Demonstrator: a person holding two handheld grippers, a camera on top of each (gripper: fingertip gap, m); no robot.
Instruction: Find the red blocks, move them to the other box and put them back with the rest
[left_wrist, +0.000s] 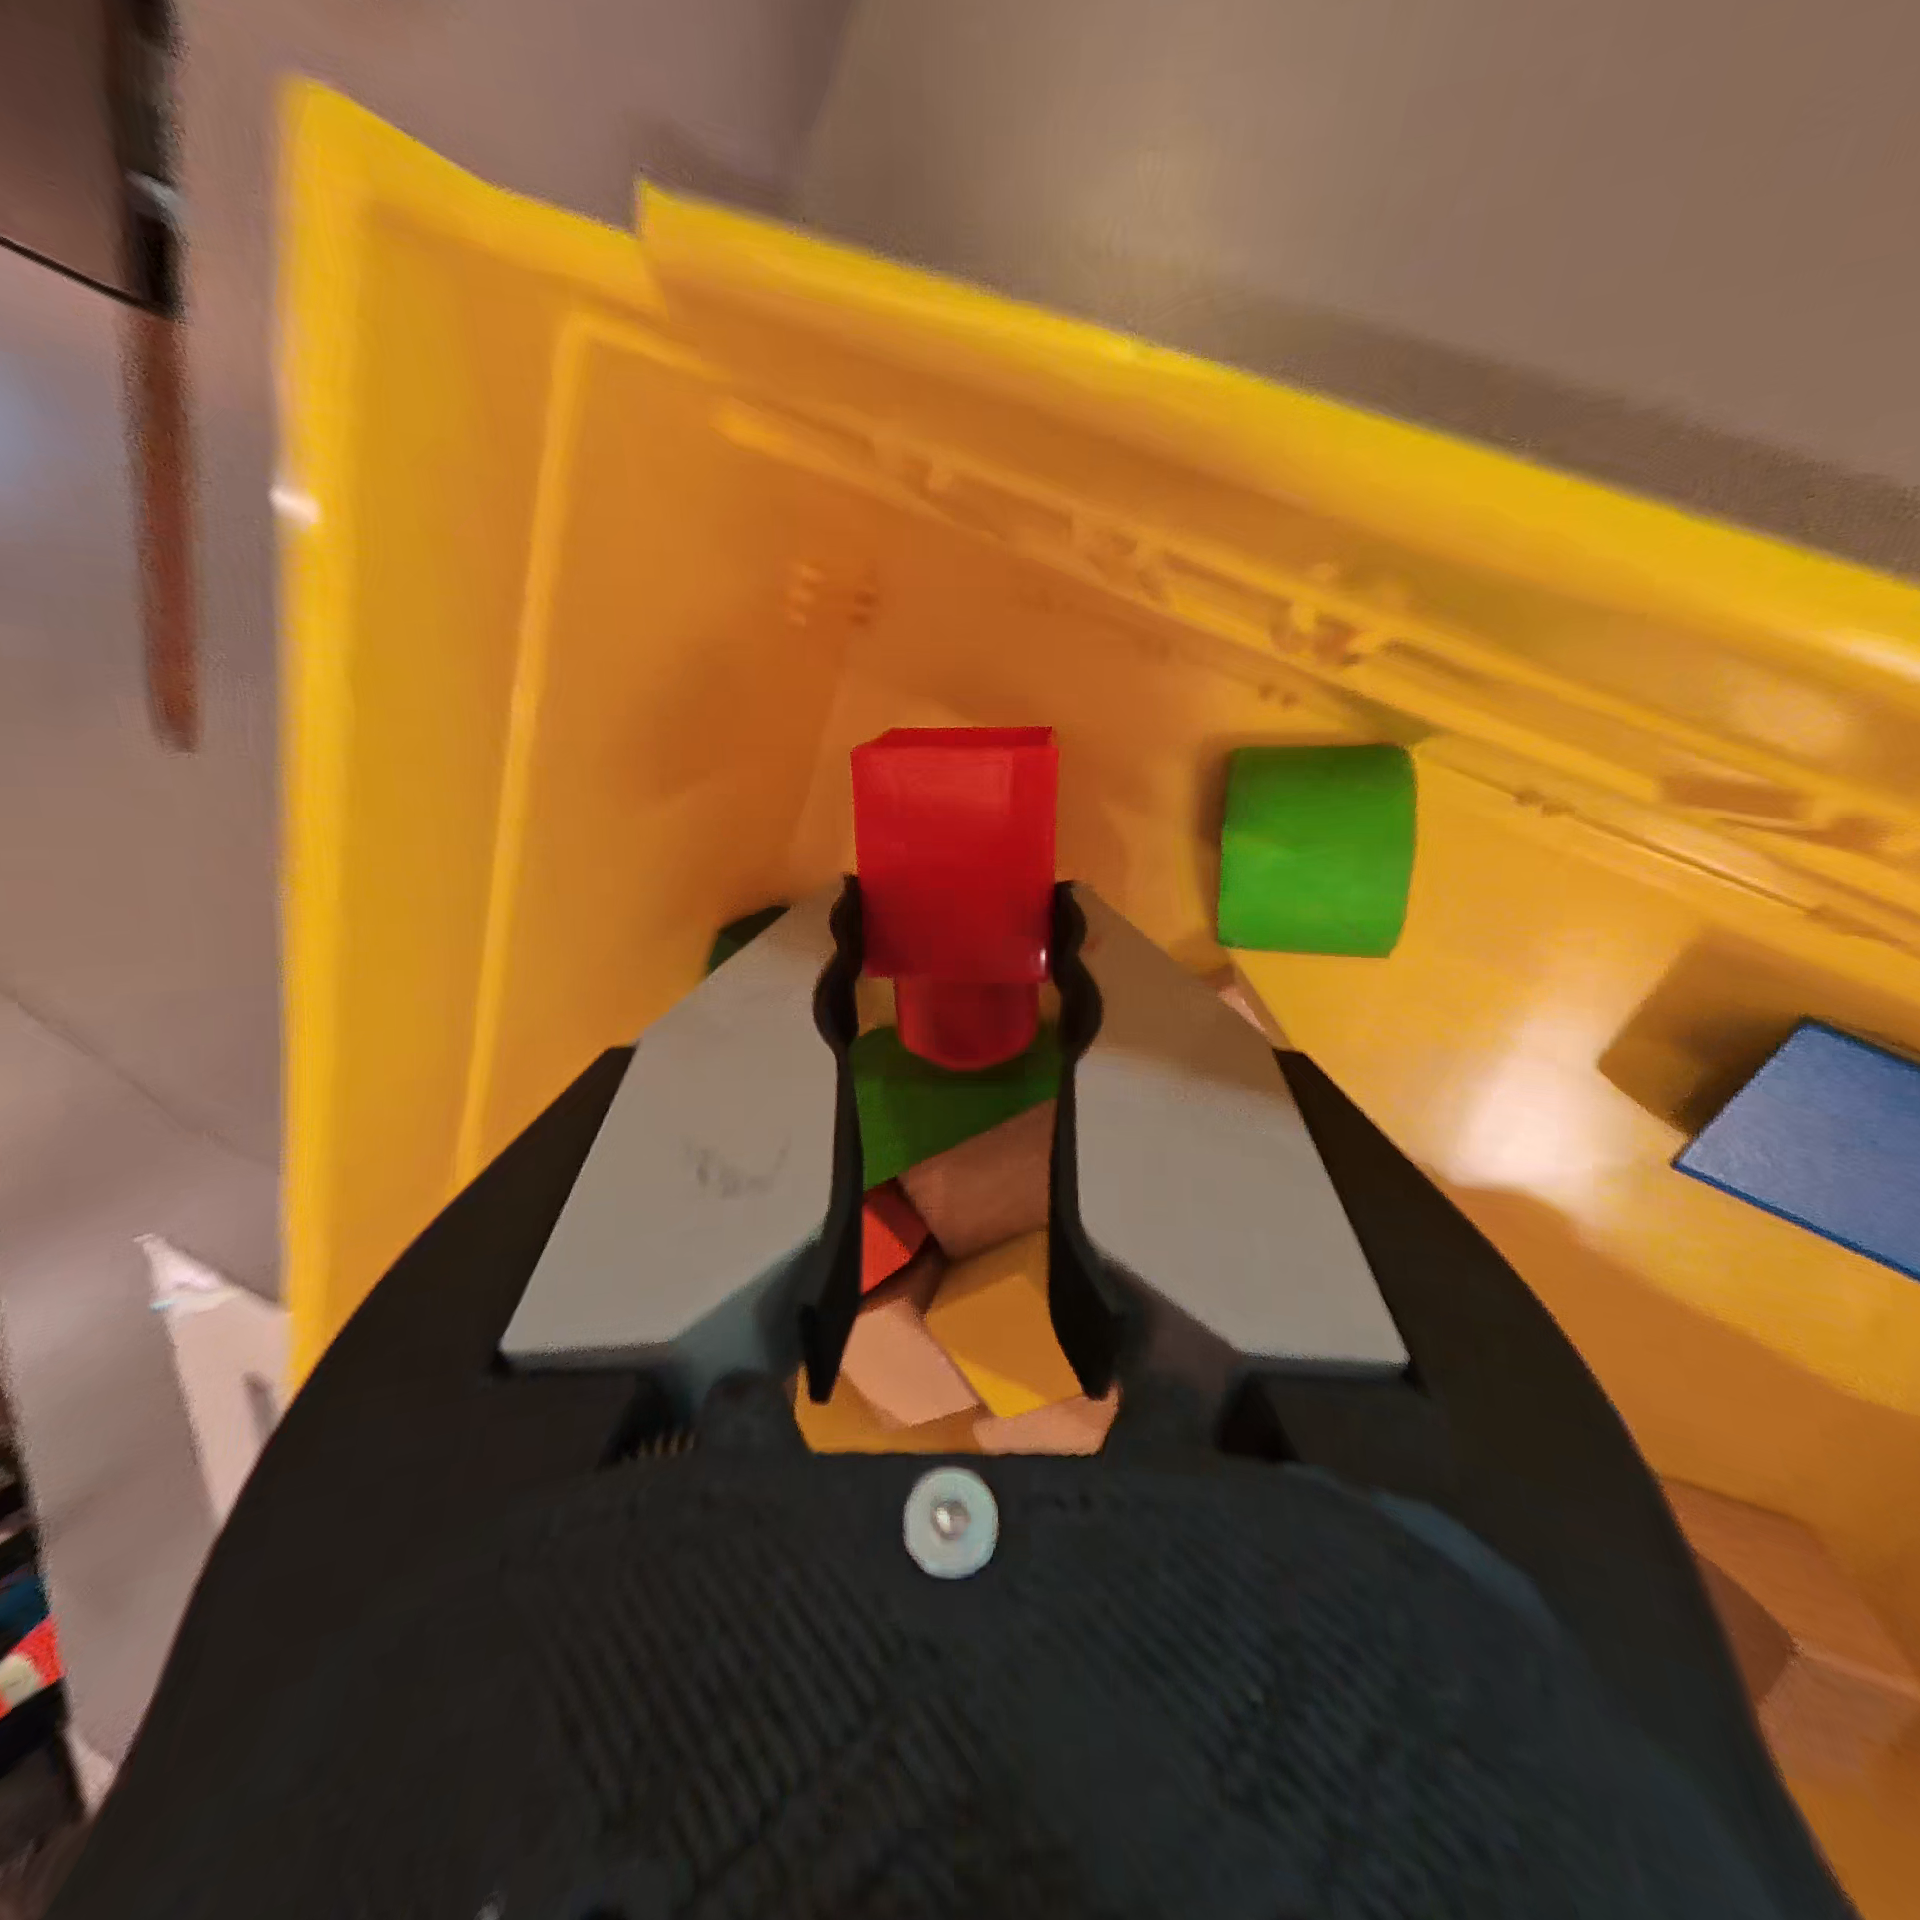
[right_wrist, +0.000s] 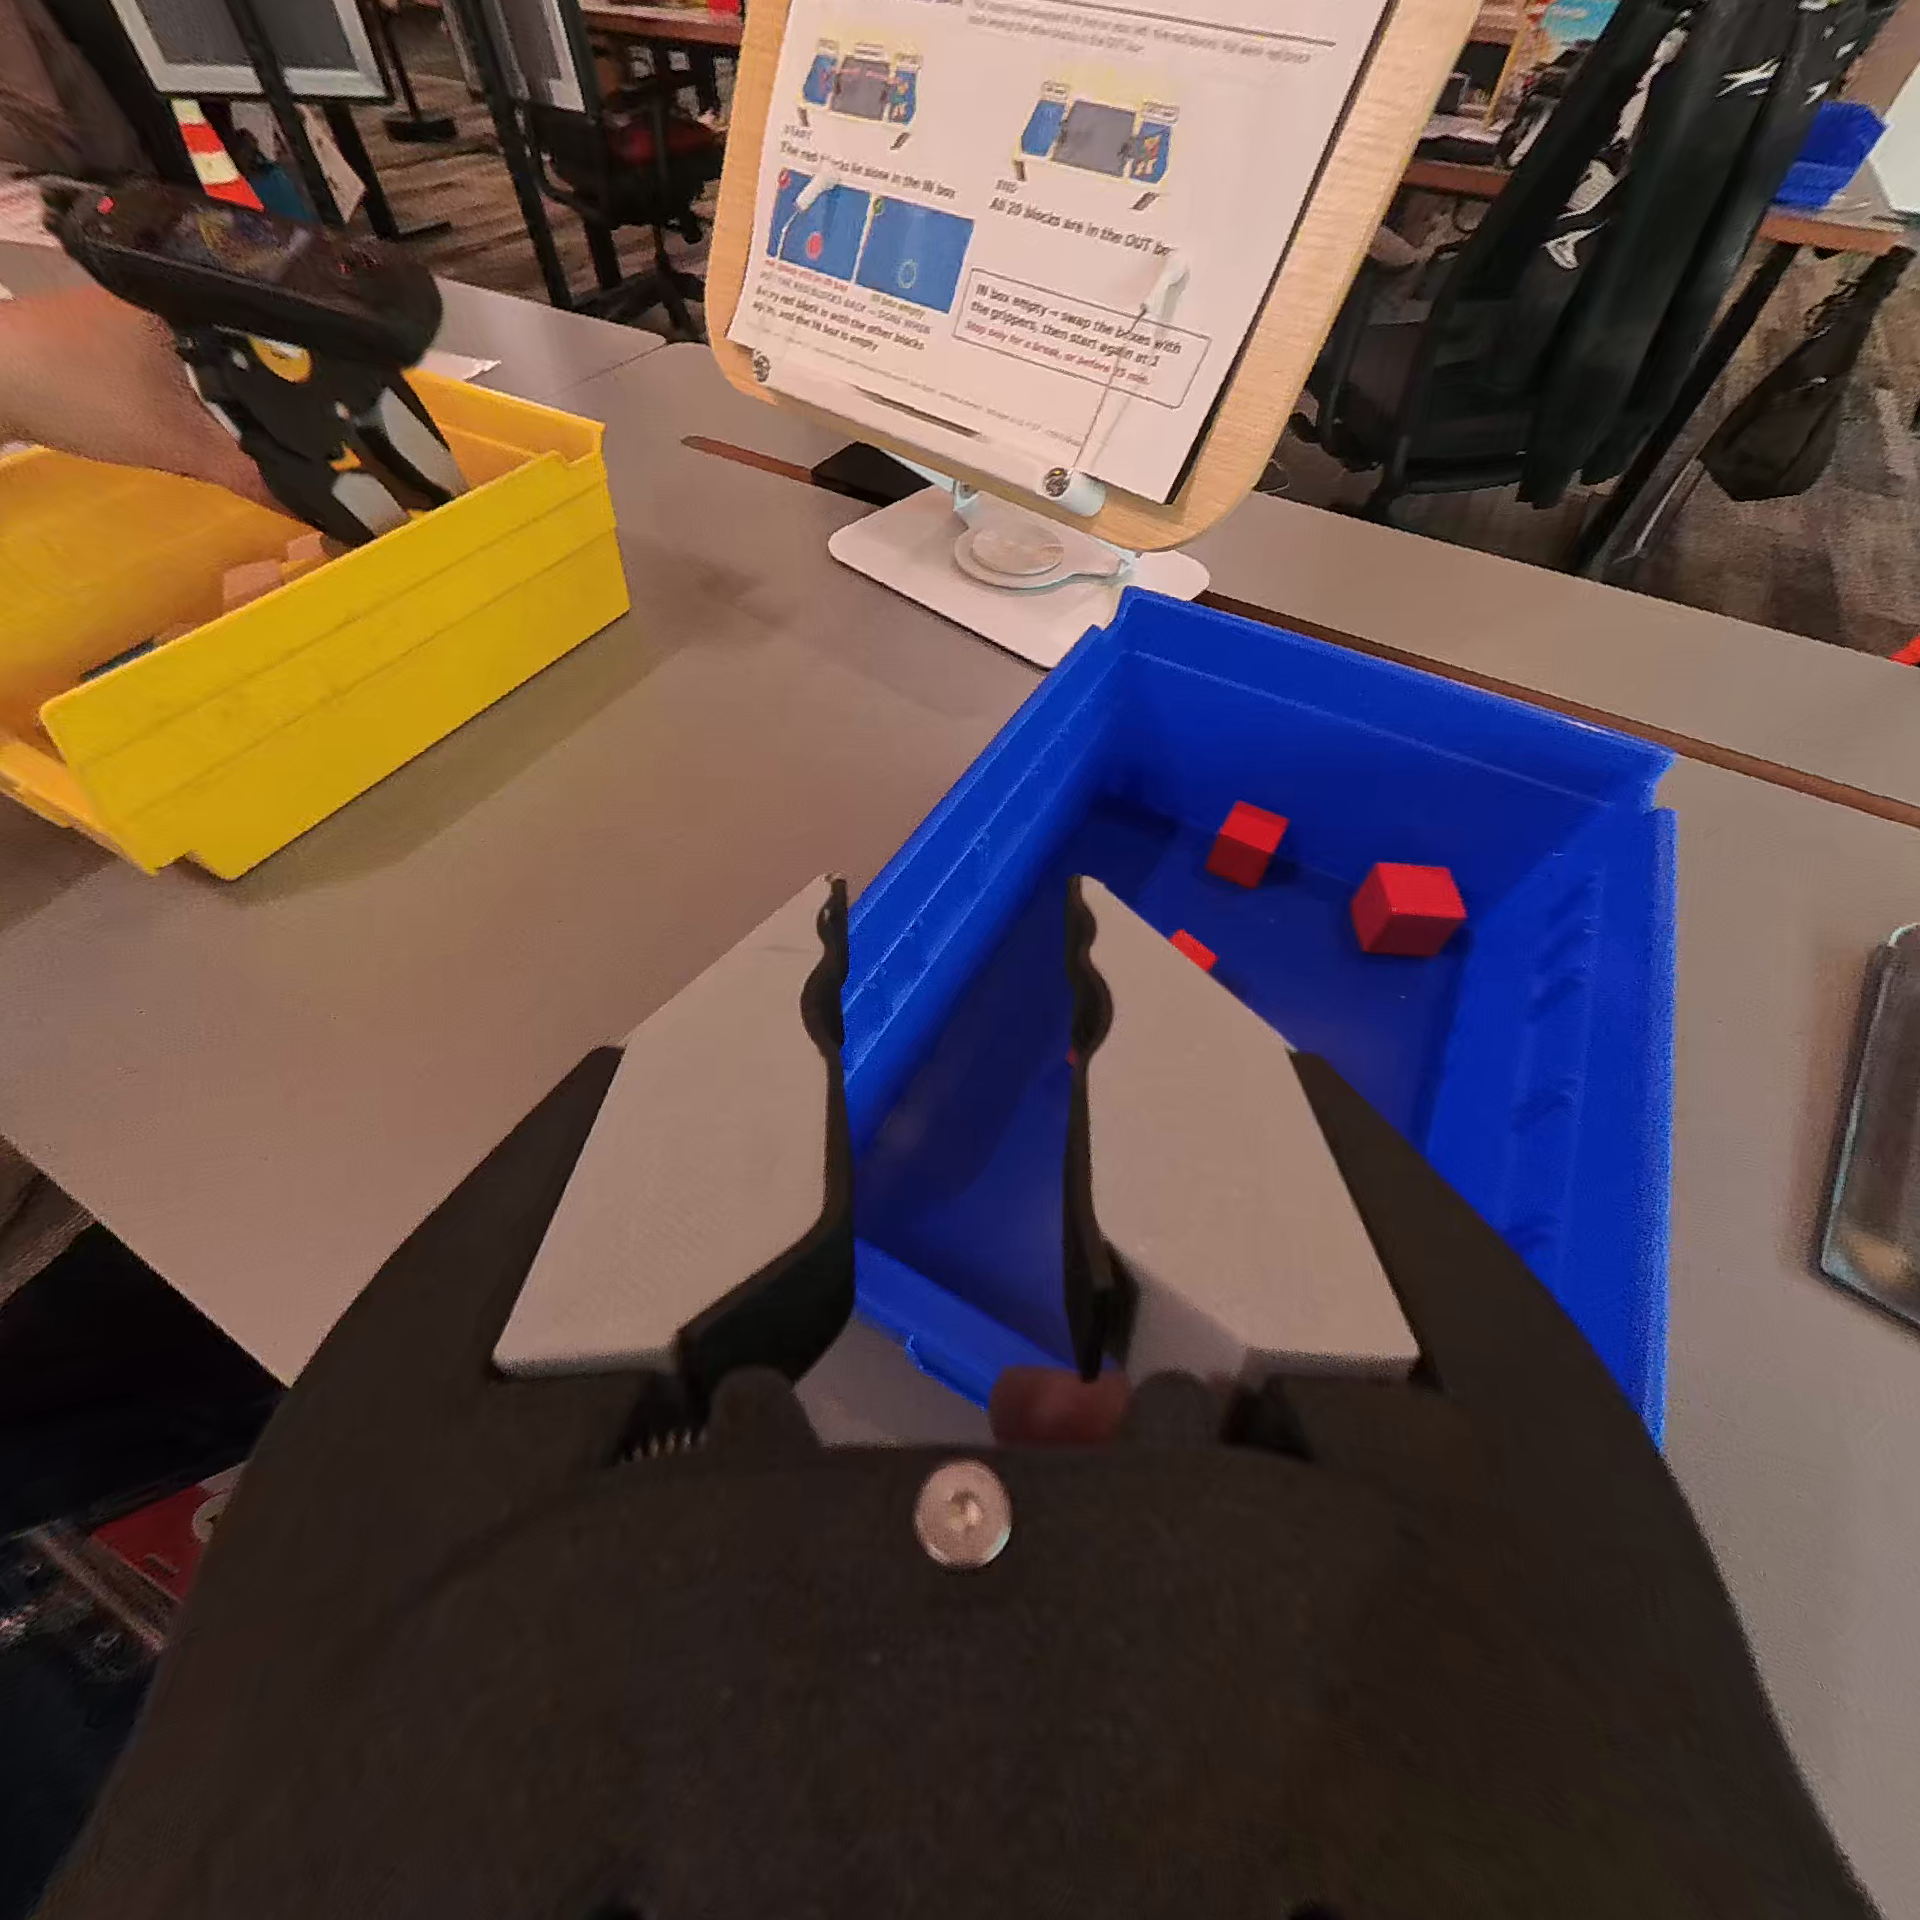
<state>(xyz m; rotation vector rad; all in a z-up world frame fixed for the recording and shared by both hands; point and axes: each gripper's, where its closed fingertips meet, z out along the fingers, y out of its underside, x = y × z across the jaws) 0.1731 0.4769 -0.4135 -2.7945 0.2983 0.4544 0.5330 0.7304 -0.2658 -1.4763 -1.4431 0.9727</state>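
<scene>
My left gripper (left_wrist: 951, 904) is shut on a red block (left_wrist: 951, 847), both pads pressing its sides, above the yellow box (left_wrist: 416, 623). A red round piece (left_wrist: 966, 1023) shows just under it, over a green block (left_wrist: 935, 1107). The right wrist view shows this gripper (right_wrist: 353, 520) reaching into the yellow box (right_wrist: 343, 665). My right gripper (right_wrist: 956, 894) is open and holds nothing, hovering over the left wall of the blue box (right_wrist: 1558, 1039). Two red cubes (right_wrist: 1247, 842) (right_wrist: 1408, 909) lie on that box's floor. A third red block (right_wrist: 1193, 951) peeks out beside my right finger.
The yellow box holds a green cylinder (left_wrist: 1314, 847), a blue block (left_wrist: 1808, 1153) and several wooden and yellow blocks (left_wrist: 987, 1340). An instruction sheet on a stand (right_wrist: 1029, 312) is behind the blue box on the grey table (right_wrist: 468, 987). A metal item (right_wrist: 1881, 1122) lies at the right edge.
</scene>
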